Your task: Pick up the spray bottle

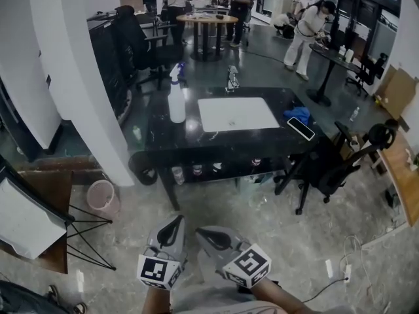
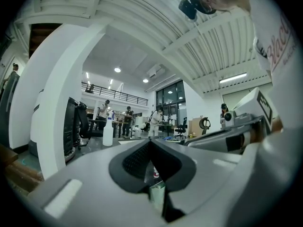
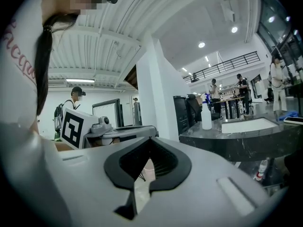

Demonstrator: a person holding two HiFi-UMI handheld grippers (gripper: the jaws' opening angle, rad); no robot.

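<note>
Both jaws closed and empty, spray bottle far ahead on the black surface

Closest to me in the head view, the left gripper (image 1: pixel 175 220) and right gripper (image 1: pixel 200 231) sit side by side at the bottom edge, marker cubes towards me, both pointing at the table ahead. In its own view the left gripper's jaws are pressed together at the tips with nothing between them. The right gripper's jaws also meet at the tips, and through the hollow below them I see only floor. Neither one holds or touches anything.

Bare grey floor (image 1: pixel 216 201) lies between the grippers and the black surface (image 1: pixel 177 139). The spray bottle (image 1: pixel 177 100) stands upright near the left end of that surface, white with a blue head, well apart from both grippers. Just to its right lies a white rectangular mat (image 1: pixel 237 114). Further right are a blue cloth (image 1: pixel 298 114) and a phone (image 1: pixel 300 128) near the right edge.

A black office chair (image 1: pixel 334 162) stands off the right end. A white pillar (image 1: pixel 78 64) rises to the left, with a pink bin (image 1: pixel 103 197) near its foot.
</note>
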